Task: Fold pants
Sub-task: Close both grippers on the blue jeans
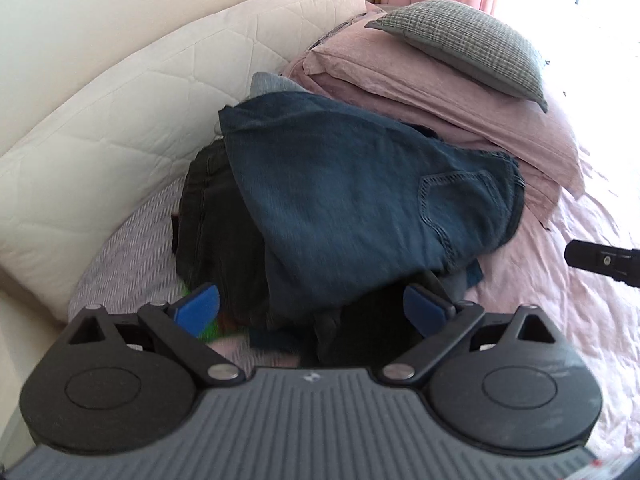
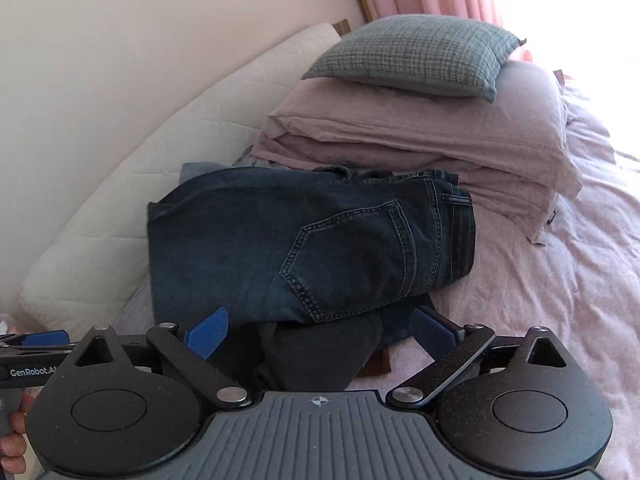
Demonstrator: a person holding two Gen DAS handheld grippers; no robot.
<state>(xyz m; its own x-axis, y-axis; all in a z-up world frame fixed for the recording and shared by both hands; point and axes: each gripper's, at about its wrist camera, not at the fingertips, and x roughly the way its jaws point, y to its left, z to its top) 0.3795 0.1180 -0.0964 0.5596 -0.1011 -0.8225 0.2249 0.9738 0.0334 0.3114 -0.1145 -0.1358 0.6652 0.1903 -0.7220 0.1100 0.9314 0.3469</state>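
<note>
Lying folded atop dark clothes pile: blue jeans (image 2: 304,240), pocket up; both grippers wide, empty.

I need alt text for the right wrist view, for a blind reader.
Folded dark blue jeans lie on a pile of dark clothes on a pink bed; the open right gripper is empty.

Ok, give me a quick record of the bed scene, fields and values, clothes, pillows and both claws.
surface: pink bedspread
top garment: folded blue jeans, back pocket up, on the pile
underneath: dark clothes, partly covered
pillows: grey checked pillow on pink pillow, behind the pile
wall side: white quilted cushion
left claw: open, empty, over the near edge of the pile
right claw: open, empty, over the dark clothes
</note>
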